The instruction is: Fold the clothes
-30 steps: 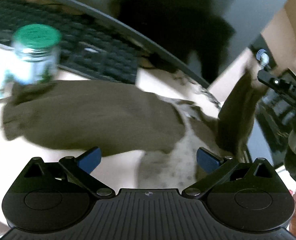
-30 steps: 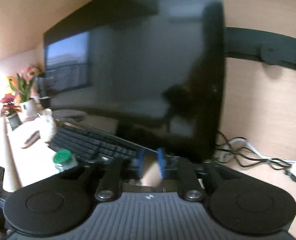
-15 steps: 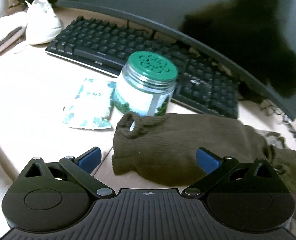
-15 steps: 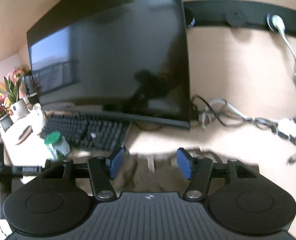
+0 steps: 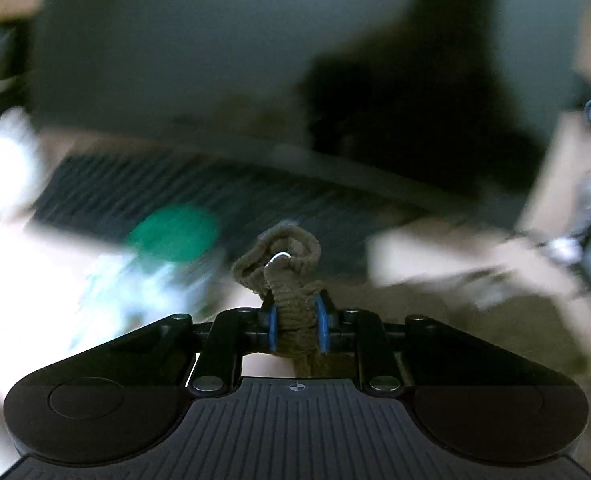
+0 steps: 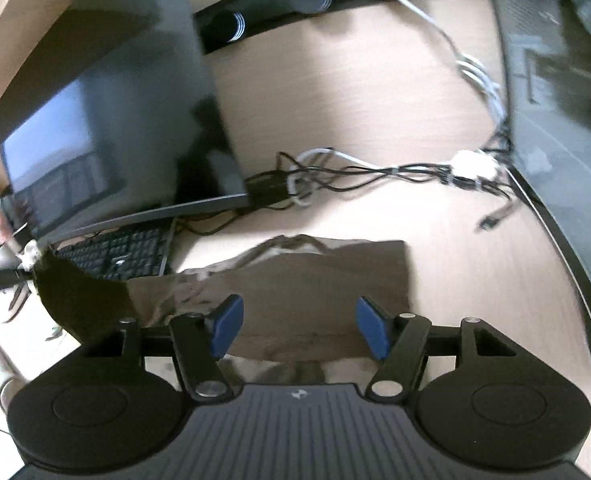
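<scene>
Left wrist view: our left gripper (image 5: 295, 322) clamps the olive garment's cuff (image 5: 283, 256); our right gripper (image 6: 297, 322), jaws apart, hovers over its flat end (image 6: 315, 280), long axis between us.

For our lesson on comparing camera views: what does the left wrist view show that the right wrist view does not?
Only the left wrist view shows the left gripper clamped on a bunched olive knit sleeve and a green-lidded jar. Only the right wrist view shows the open right gripper and tangled cables. Both show the keyboard and monitor.
</scene>
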### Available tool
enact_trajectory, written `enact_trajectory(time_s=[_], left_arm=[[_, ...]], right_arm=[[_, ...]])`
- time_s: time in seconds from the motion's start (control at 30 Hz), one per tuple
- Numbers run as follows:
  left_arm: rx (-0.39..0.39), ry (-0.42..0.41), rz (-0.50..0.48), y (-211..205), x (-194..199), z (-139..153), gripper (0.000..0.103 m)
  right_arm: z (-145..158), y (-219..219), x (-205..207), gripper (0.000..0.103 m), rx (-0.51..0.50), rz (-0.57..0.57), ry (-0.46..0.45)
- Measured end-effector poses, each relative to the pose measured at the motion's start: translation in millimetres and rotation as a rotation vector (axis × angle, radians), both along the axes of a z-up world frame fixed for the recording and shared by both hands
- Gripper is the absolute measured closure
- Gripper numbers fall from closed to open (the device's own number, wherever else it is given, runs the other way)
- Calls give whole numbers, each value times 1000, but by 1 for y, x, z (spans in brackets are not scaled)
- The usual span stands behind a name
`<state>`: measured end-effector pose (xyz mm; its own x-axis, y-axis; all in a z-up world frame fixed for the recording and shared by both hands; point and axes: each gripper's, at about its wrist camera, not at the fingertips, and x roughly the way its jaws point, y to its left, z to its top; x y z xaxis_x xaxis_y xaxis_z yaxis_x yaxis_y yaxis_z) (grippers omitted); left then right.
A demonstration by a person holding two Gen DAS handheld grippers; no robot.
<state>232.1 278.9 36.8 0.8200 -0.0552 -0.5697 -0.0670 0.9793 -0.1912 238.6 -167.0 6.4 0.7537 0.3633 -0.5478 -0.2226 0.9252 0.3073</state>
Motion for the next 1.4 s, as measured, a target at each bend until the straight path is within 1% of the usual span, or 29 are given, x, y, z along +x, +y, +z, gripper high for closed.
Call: enact_trajectory(time_s=[0.1,0.17,0.23,0.3,0.33,0.37,0.4,0.43,0.5,0.53,0.6,0.67,0.8,0.9,0.97,1.03,1.1,1.13,1.17,1.2,1.23,1.27,1.3,1.4], left_arm=[[-43,-85,-158,-61,21,42,83],[-83,-108,-274,-107,39,56,88],[-120,-113,-387,-155,55,62,87],[-138,-115,-487,-198,65,62,74],[-140,-111,-519,-213,67,61,55],[-144,-106,-538,-223,67,60,40],[-148,-98,-550,-231,67,58,35],[-144,-84,-548,-234,67,56,29],[-113,-51,-515,-232,68,49,22],[-87,-29,-487,-230,71,44,19],[-41,10,-421,-219,71,36,17],[-25,31,-351,-200,66,31,10],[-34,62,-204,-140,45,21,9],[-14,111,-95,-102,29,9,9],[9,136,-41,-85,20,2,9],[17,152,-5,-69,11,-3,8],[4,157,7,-59,4,-5,8],[-1,158,12,-55,1,-5,7],[-4,160,17,-51,-3,-5,7],[-3,160,21,-48,-7,-5,7],[-3,161,24,-45,-10,-5,7],[-3,162,25,-43,-13,-5,7],[-1,163,24,-42,-15,-4,7],[8,162,5,-45,-15,-3,6]], right_arm=[[-7,-15,2,39,29,-7,6],[-11,-23,2,39,27,-5,5],[-13,-31,2,39,19,-10,9],[-16,-37,4,38,20,-17,19],[-17,-40,5,38,26,-20,25],[-19,-42,7,37,35,-21,32],[-20,-44,8,37,43,-22,39],[-22,-46,11,37,57,-20,48],[-26,-45,19,37,93,-7,70],[-27,-43,24,37,108,2,79],[-29,-32,33,37,121,28,87],[-29,-13,41,37,105,74,80],[-29,35,50,36,37,192,66],[-34,70,61,36,54,251,100],[-37,91,68,36,28,240,98],[-42,109,82,37,26,222,106],[-50,128,100,37,34,220,152],[-56,138,108,37,22,221,182],[-62,147,113,44,5,224,203],[-66,155,115,60,-15,232,212],[-66,161,114,66,-37,245,201],[-62,166,111,79,-61,258,177],[-54,169,108,84,-71,276,143],[-17,161,98,86,-66,296,10]])
